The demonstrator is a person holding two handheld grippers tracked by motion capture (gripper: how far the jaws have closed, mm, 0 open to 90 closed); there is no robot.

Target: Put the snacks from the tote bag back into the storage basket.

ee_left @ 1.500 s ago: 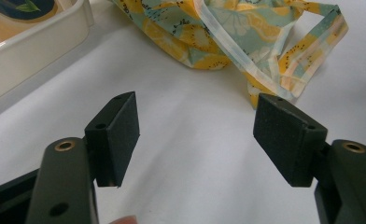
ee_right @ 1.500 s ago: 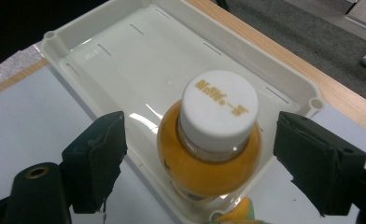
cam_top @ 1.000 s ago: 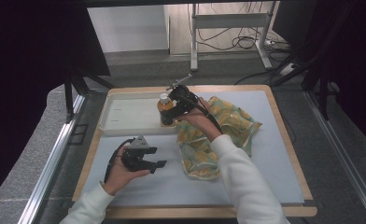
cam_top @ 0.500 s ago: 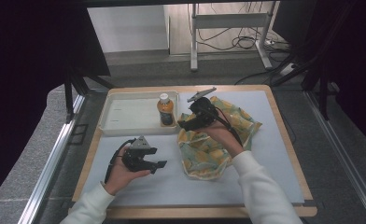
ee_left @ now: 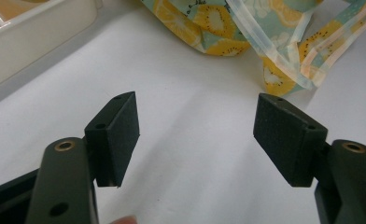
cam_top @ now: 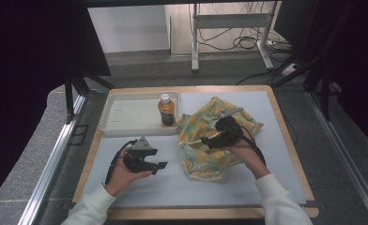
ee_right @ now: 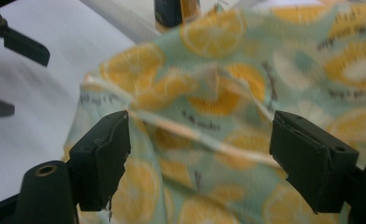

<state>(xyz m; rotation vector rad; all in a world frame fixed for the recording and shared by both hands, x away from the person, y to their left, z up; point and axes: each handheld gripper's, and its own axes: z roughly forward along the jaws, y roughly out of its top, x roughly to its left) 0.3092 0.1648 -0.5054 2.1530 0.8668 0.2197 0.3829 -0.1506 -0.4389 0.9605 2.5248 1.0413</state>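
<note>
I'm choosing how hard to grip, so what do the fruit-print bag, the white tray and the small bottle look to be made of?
The fruit-print bag looks like thin woven fabric: it lies crumpled in soft folds with stitched edge tape. The shallow white tray seems to be rigid plastic, smooth with rounded rims. The small amber bottle with a white cap is probably clear plastic holding liquid, though glass can't be ruled out.

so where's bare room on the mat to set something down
Free: the mat right of the cloth, and its near strip. Crowded: the far left, with tray and bottle.
</note>
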